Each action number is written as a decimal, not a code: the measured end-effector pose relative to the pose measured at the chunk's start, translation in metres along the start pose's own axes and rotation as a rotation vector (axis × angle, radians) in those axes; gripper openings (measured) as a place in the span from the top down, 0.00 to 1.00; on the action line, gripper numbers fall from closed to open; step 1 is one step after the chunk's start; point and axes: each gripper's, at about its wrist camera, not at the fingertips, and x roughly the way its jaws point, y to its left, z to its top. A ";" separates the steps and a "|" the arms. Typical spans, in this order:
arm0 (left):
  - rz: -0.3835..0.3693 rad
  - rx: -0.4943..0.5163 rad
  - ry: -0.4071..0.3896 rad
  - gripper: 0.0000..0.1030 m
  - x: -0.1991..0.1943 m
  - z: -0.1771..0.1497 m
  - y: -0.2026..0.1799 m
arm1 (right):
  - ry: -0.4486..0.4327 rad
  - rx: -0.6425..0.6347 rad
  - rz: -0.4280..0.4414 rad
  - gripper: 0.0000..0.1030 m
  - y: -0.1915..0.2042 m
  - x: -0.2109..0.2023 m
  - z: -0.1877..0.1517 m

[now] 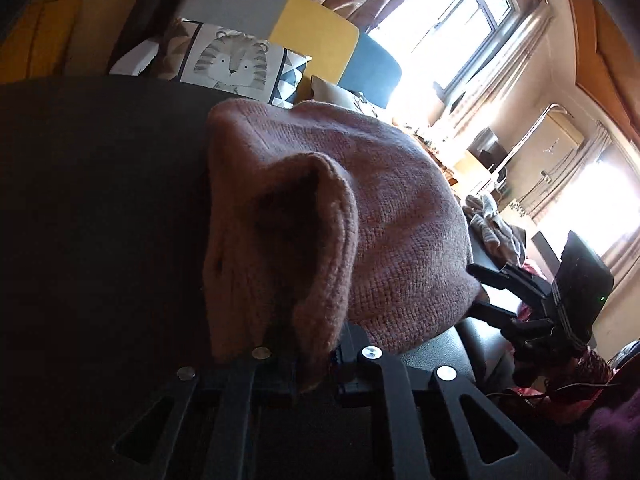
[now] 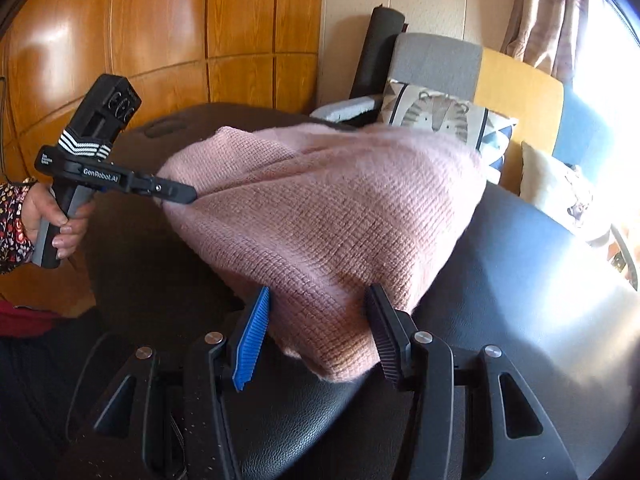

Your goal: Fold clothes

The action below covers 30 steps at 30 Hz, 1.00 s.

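A pink knitted sweater (image 2: 328,208) hangs bunched and stretched between both grippers over a dark leather surface (image 2: 520,280). At the left of the right wrist view, my left gripper (image 2: 188,194) is shut on the sweater's edge, and a person's hand (image 2: 60,216) holds its handle. The left wrist view shows a doubled fold of the sweater (image 1: 320,240) pinched in my left gripper (image 1: 316,360), hiding the fingertips. My right gripper (image 2: 318,296) has a thick corner of the sweater between its blue and black pads. The same right gripper (image 1: 482,292) shows at the sweater's far corner.
A tiger-print cushion (image 1: 232,60) and a pale cushion (image 2: 560,188) lie on a grey, yellow and blue sofa beyond the dark surface. Several loose clothes (image 1: 492,228) are piled at the right. A wooden panelled wall (image 2: 160,40) stands at the left, with bright windows behind.
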 end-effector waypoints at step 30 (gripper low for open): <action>0.382 0.125 -0.023 0.81 0.067 0.057 -0.022 | 0.040 0.241 -0.031 0.73 -0.065 0.087 0.103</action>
